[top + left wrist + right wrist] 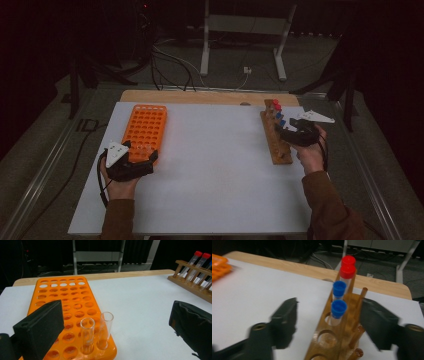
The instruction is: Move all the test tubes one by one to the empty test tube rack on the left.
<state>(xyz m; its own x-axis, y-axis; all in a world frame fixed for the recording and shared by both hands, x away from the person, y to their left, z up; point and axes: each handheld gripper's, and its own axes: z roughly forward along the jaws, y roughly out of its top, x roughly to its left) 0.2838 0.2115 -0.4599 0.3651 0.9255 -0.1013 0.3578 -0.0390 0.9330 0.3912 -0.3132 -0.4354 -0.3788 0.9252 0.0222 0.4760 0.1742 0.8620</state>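
My left gripper [115, 325], jaws wide apart around two uncapped glass tubes [96, 333] upright in orange rack [62, 297].

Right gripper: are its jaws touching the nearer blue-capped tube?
Apart. The right gripper view shows the right gripper open, both jaws clear of the blue-capped tube.

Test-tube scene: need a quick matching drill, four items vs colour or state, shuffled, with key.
Items:
1. plastic rack
2. wooden rack
3. two uncapped tubes
4. right claw

Descriptions:
A. open, its jaws on either side of a blue-capped tube
B. orange, with a grid of round holes
C. clear, standing in the near corner of the orange rack
D. brown, holding red- and blue-capped tubes

Pairs: 1-B, 2-D, 3-C, 4-A
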